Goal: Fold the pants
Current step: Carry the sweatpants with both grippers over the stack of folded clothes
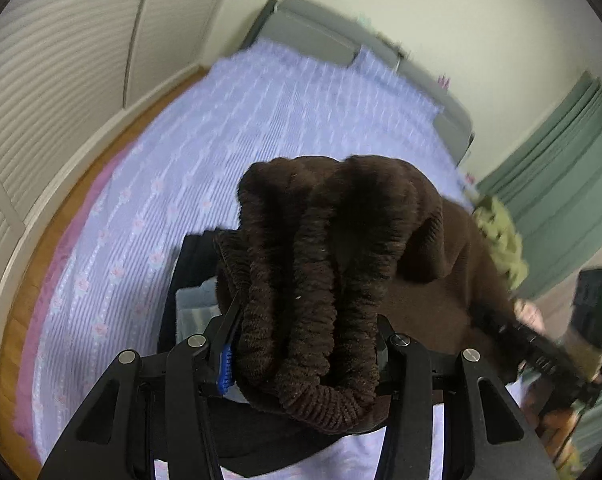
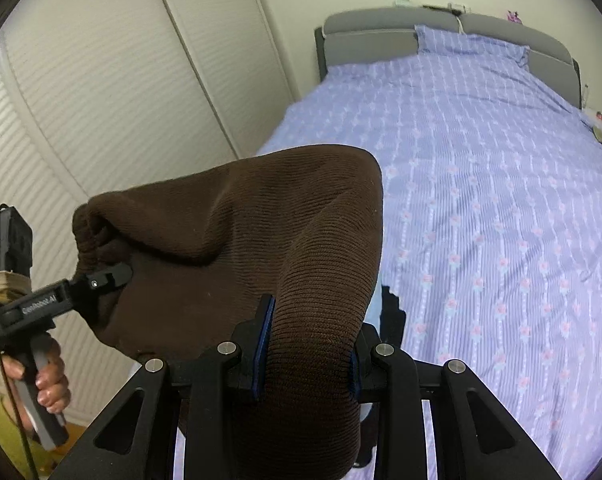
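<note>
Brown knitted pants (image 1: 341,240) hang in the air over the bed, held by both grippers. In the left wrist view, my left gripper (image 1: 305,332) is shut on the bunched elastic waistband (image 1: 297,360). My right gripper (image 2: 309,356) is shut on a thick fold of the same pants (image 2: 261,220). From the right wrist view the left gripper (image 2: 113,274) shows at the left, clamping the waistband end, with a hand (image 2: 49,376) on its handle. The right gripper (image 1: 497,320) shows at the right edge of the left wrist view, partly behind the cloth.
The bed (image 2: 501,200), under a lilac flowered sheet, runs to a grey headboard (image 2: 381,28) and pillow (image 2: 469,46). Dark folded garments (image 1: 189,264) lie below the pants. Olive clothing (image 1: 501,236) sits at the bed's right side by a green curtain (image 1: 561,184). White slatted wardrobe doors (image 2: 101,100) stand left.
</note>
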{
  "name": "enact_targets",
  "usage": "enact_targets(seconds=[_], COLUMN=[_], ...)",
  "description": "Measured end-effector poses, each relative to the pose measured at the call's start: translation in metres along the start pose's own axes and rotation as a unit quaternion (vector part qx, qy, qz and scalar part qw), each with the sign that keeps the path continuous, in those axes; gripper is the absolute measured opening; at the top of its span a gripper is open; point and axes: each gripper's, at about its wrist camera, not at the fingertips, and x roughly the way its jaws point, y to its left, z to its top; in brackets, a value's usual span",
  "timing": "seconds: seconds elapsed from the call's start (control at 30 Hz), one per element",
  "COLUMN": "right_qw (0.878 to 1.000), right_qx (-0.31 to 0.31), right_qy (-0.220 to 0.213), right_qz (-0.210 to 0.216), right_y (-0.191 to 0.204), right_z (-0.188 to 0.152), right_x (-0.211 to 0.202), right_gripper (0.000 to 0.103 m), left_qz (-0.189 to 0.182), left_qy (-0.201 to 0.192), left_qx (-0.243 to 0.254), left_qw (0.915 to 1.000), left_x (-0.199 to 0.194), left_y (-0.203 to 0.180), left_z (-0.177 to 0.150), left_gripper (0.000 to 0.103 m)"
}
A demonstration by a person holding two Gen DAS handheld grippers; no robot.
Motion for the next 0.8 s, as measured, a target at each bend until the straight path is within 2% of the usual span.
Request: enact_targets(seconds=[0.13, 0.27, 0.4, 0.5, 0.57, 0.63, 0.73, 0.8], right_qw=[0.999, 0.997, 0.995, 0.993, 0.992, 0.992, 0.991, 0.992], right_qx=[0.020, 0.060, 0.060, 0.082, 0.077, 0.075, 0.083, 0.076], right_qy=[0.031, 0.056, 0.075, 0.088, 0.094, 0.100, 0.101, 0.102], right_qz=[-0.018, -0.014, -0.023, -0.010, -0.014, -0.020, -0.020, -0.026], right_y=[-0.009, -0.021, -0.022, -0.028, -0.029, -0.032, -0.030, -0.026], right_z=[-0.007, -0.007, -0.019, -0.022, -0.026, -0.025, -0.023, -0.023], right_x=[0.026, 0.044, 0.057, 0.068, 0.073, 0.077, 0.074, 0.069], right_gripper=[0.033, 0.040, 0.042, 0.043, 0.043, 0.044, 0.045, 0.049], left_qz=[0.007, 0.028, 0.035, 0.044, 0.043, 0.039, 0.057, 0.062], left_qy=[0.043, 0.055, 0.078, 0.091, 0.097, 0.098, 0.091, 0.091], left_qx=[0.008, 0.002, -0.005, -0.014, -0.025, -0.033, -0.026, -0.021], left_qw=[0.9990, 0.9981, 0.9963, 0.9947, 0.9940, 0.9938, 0.9939, 0.9937], left_x=[0.030, 0.042, 0.058, 0.072, 0.079, 0.082, 0.076, 0.069], left_y=[0.016, 0.033, 0.044, 0.054, 0.060, 0.061, 0.055, 0.052], left_z=[-0.013, -0.015, -0.015, -0.019, -0.022, -0.023, -0.021, -0.021], left_gripper=[0.051, 0.068, 0.071, 0.080, 0.085, 0.086, 0.097, 0.097])
